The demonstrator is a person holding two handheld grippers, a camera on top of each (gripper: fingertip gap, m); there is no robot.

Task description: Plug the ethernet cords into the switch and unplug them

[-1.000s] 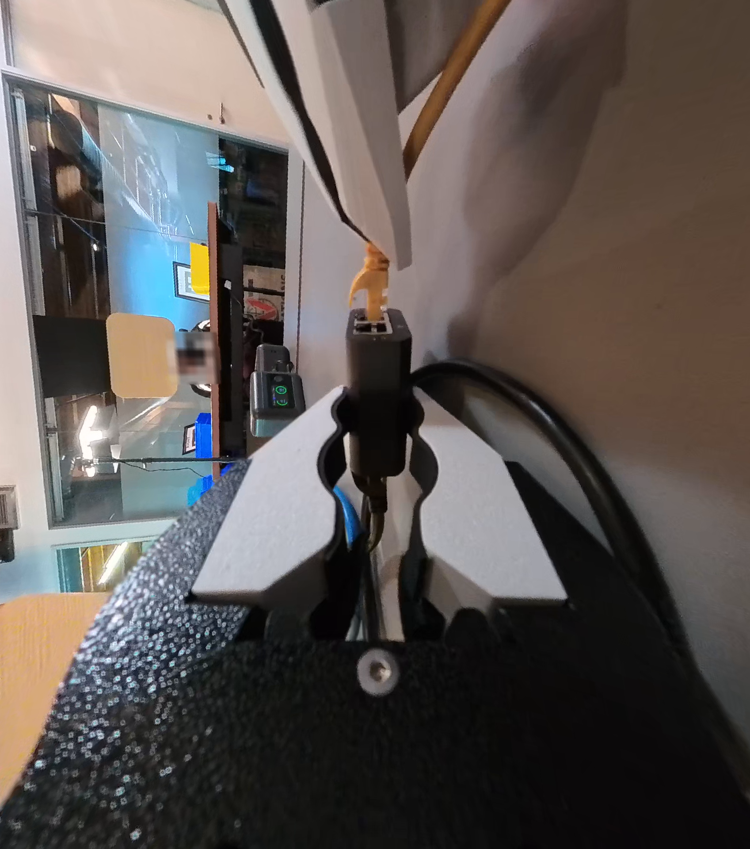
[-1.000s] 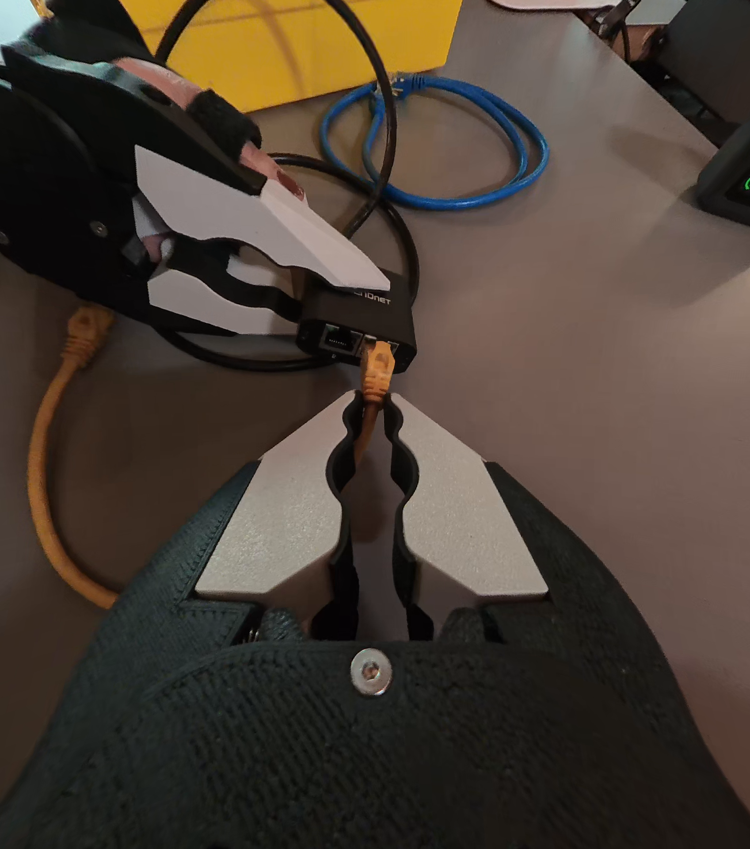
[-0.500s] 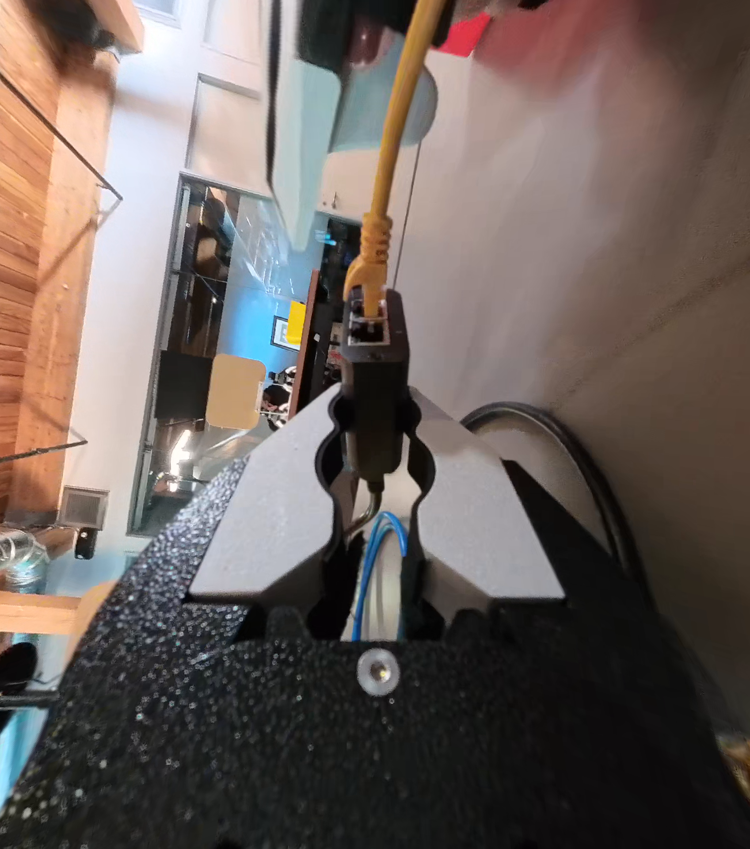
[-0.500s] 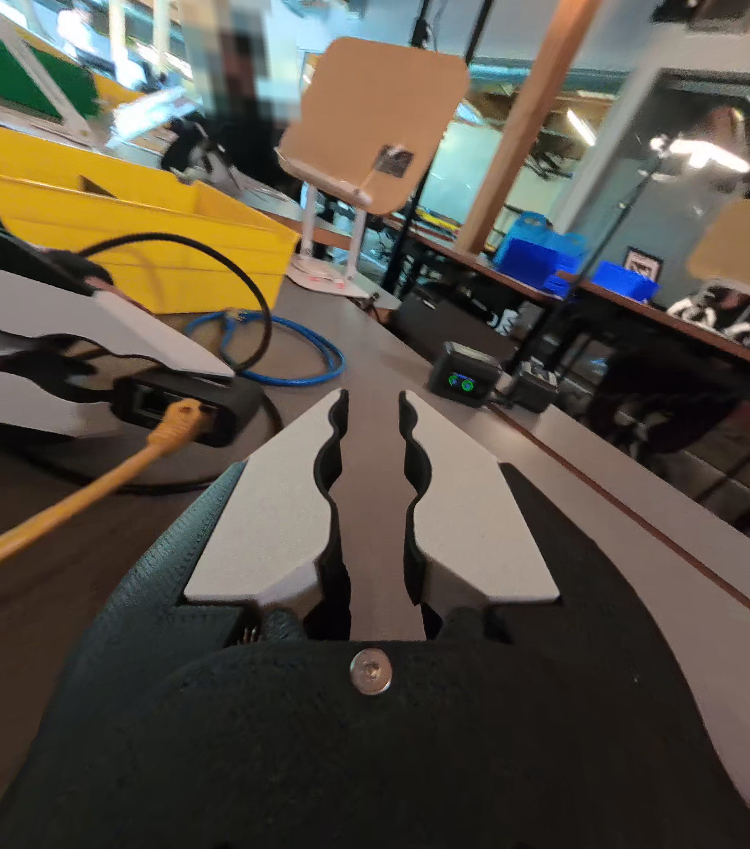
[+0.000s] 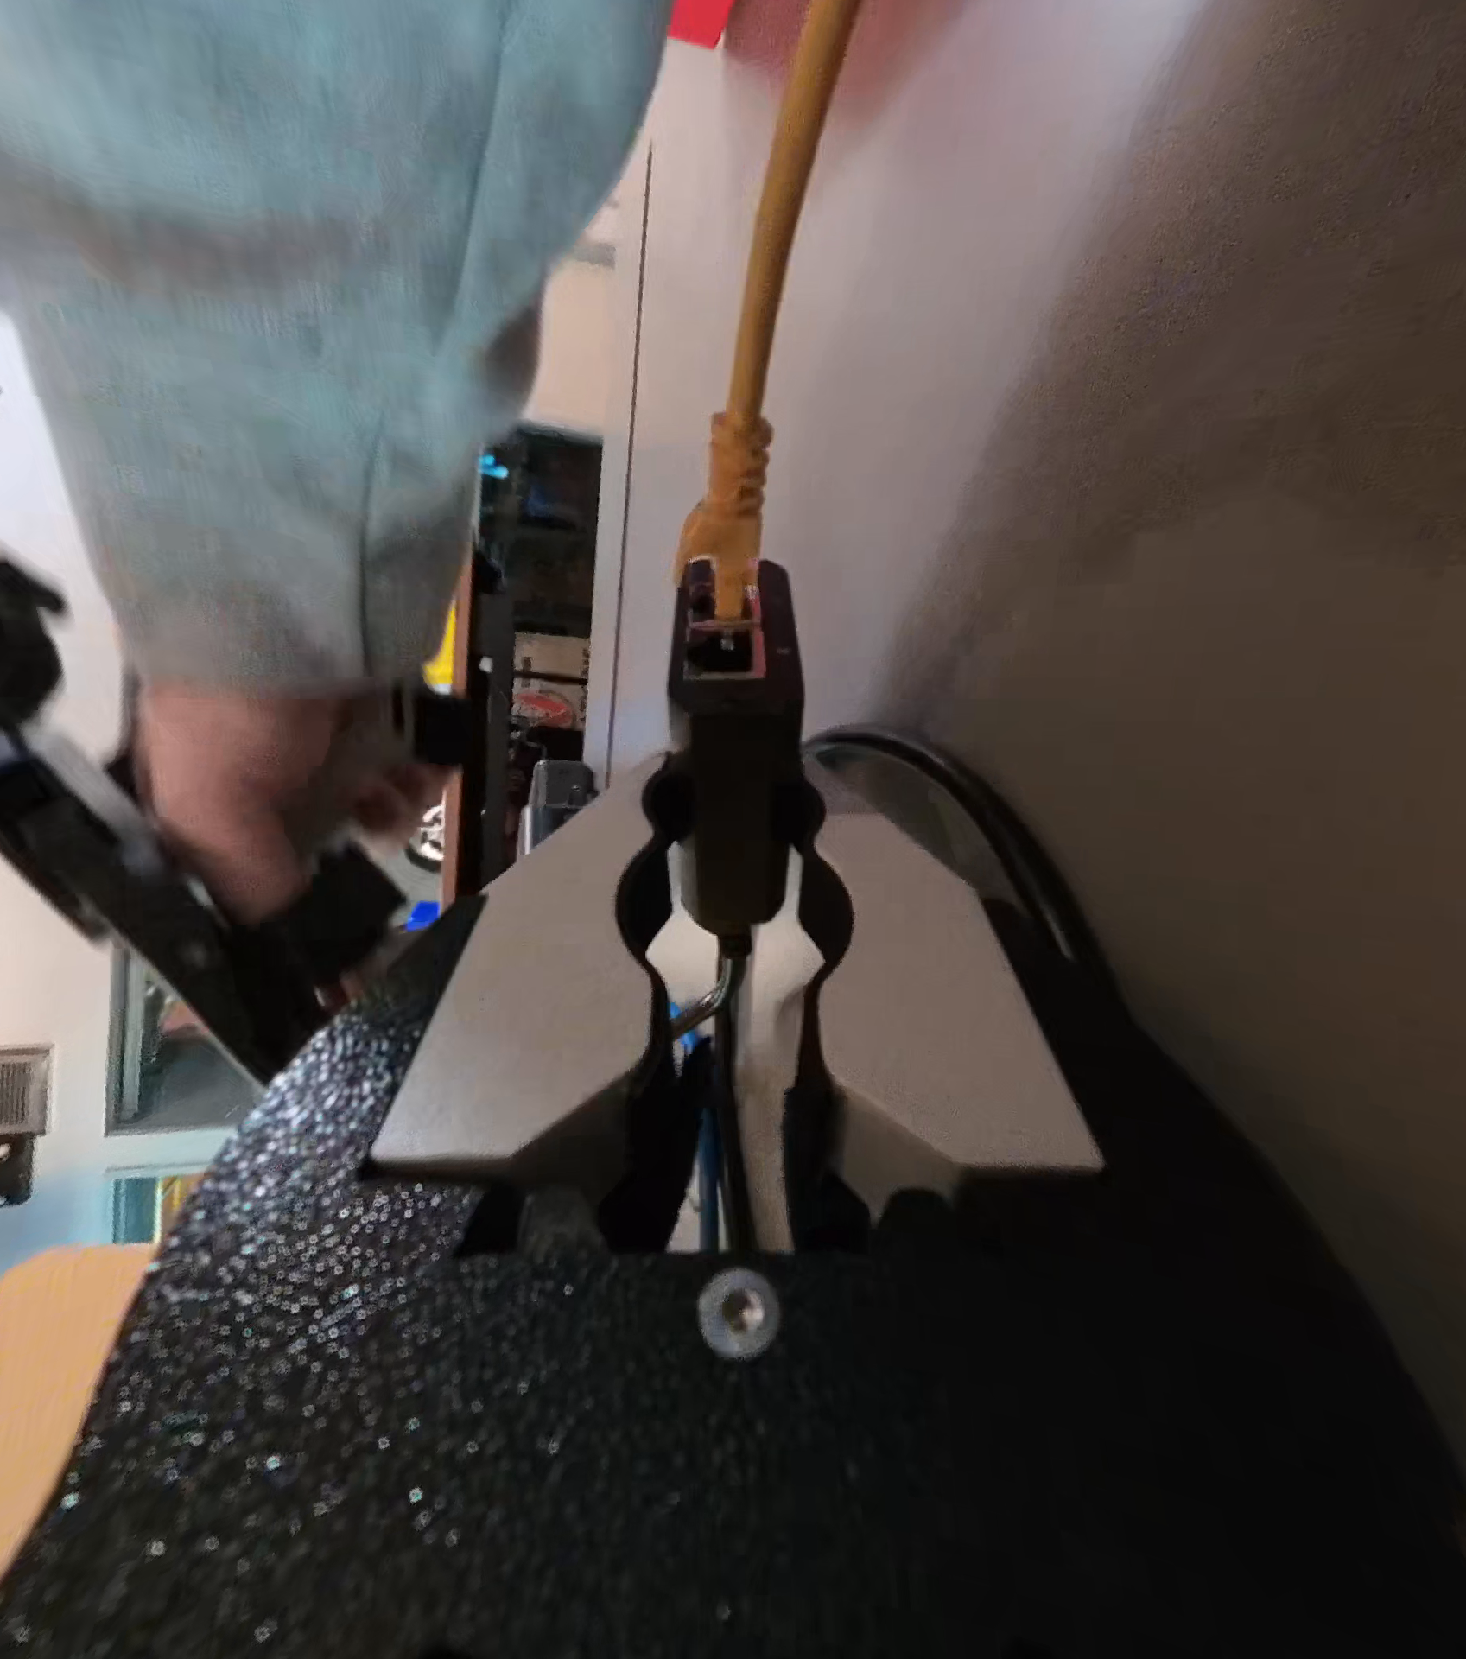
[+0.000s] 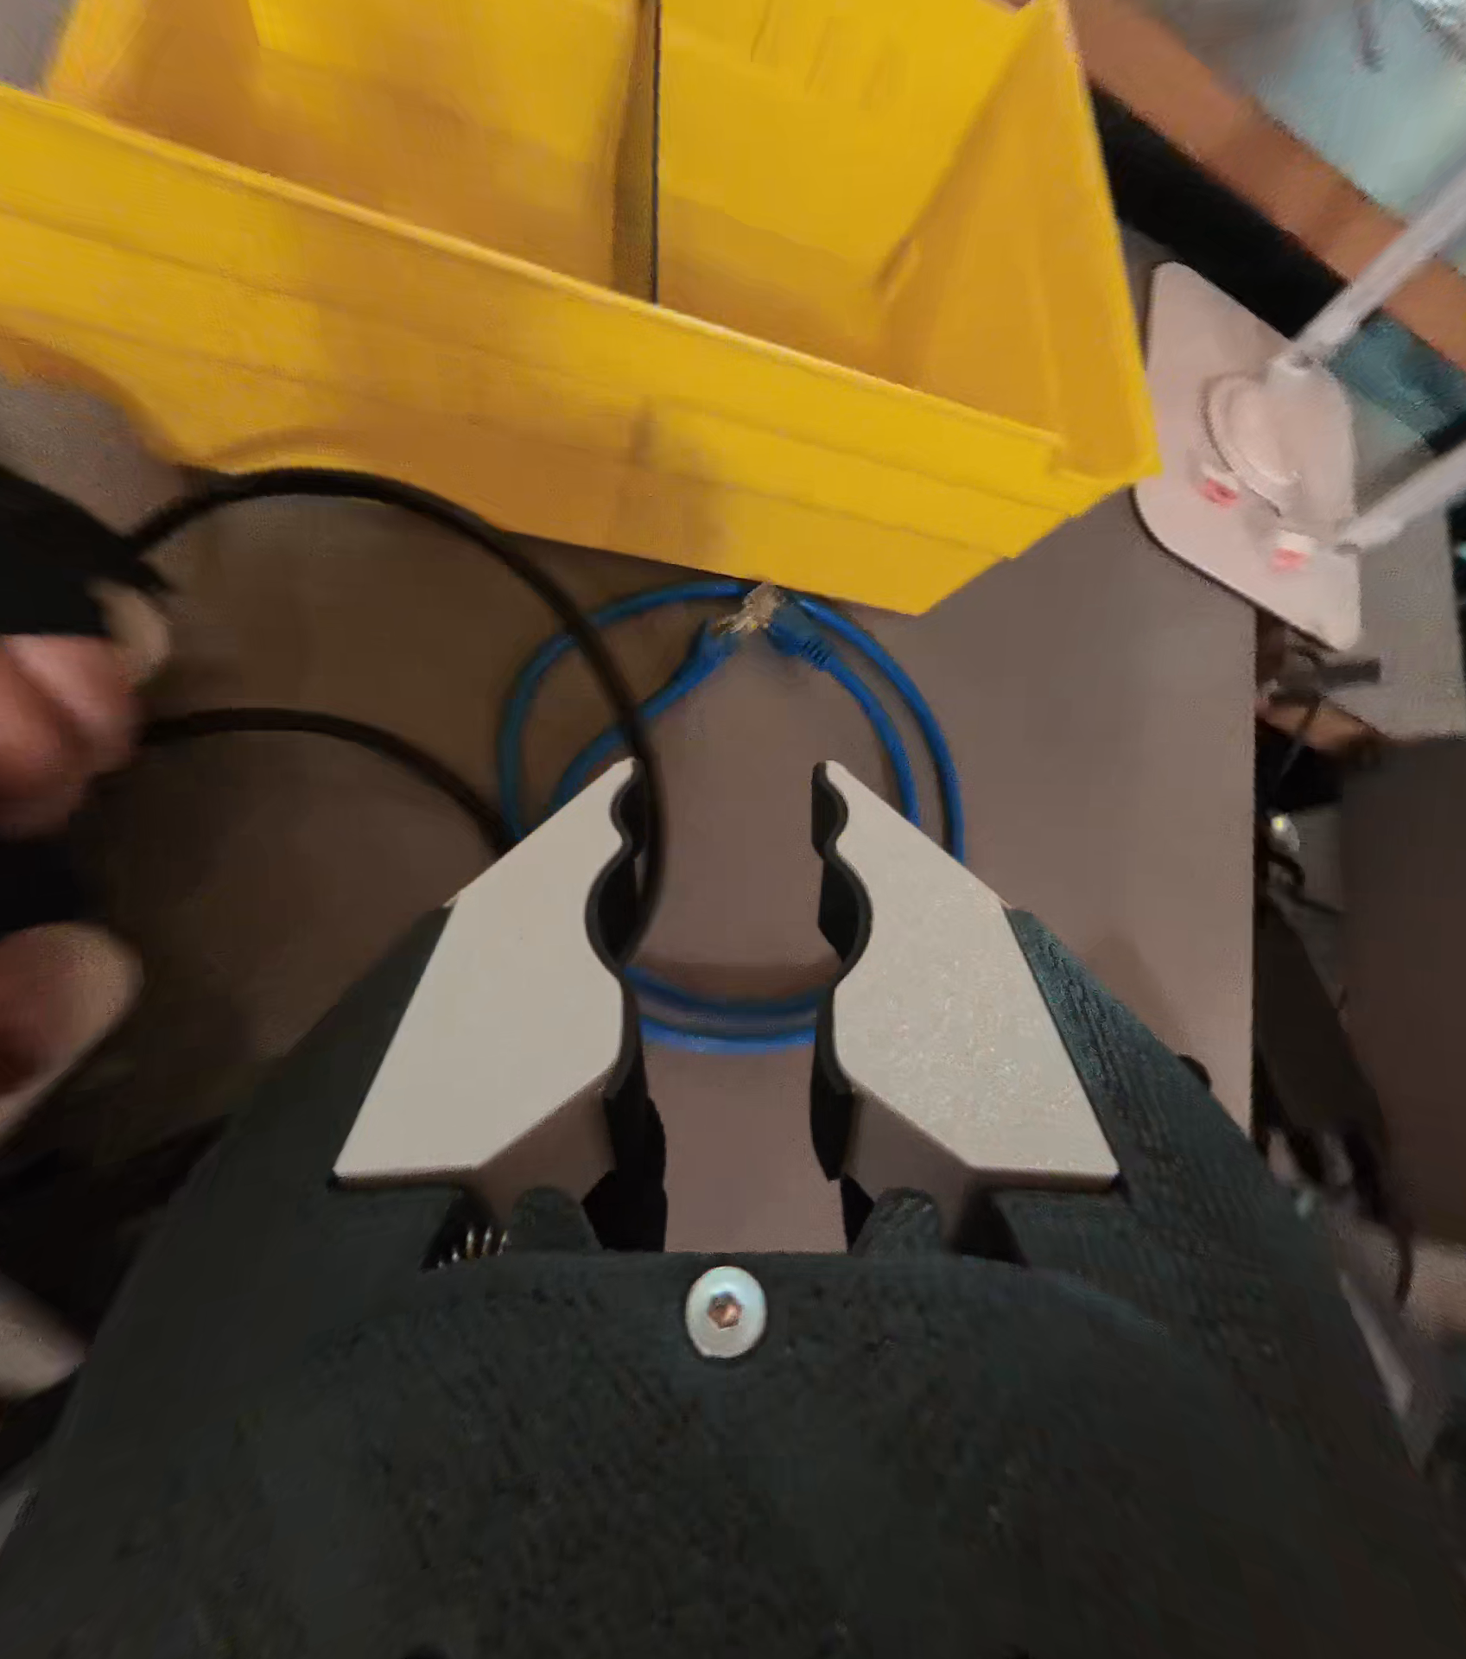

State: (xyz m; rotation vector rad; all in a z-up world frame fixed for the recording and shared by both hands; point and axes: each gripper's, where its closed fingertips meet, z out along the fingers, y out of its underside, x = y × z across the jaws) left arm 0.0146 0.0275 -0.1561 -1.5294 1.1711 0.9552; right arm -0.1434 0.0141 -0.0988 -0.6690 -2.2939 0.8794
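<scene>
My left gripper [image 5: 733, 794] is shut on the small black switch [image 5: 736, 718], turned on its side against the grey table. An orange ethernet cord [image 5: 767, 296] is plugged into the switch's far port; the port beside it is empty. The switch's black power cable [image 5: 962, 808] curves off to the right. My right gripper [image 6: 724, 781] is open and empty, above a coiled blue ethernet cord [image 6: 926, 745] lying on the table. The black cable [image 6: 567, 628] also loops past its left finger [image 6: 531, 943]. The switch does not show in the right wrist view.
A yellow bin [image 6: 531, 296] stands just behind the blue coil. A white stand base [image 6: 1232, 467] sits at the right. A person's hand [image 6: 2, 718] holds the left gripper at the left edge. A person's light blue sleeve [image 5: 262, 314] fills the upper left. One gripper's finger ends stand about 15 centimeters off the other's.
My right gripper let go of the orange cord, opened wider and swung over to the blue coil by the yellow bin. My left gripper kept its hold on the switch.
</scene>
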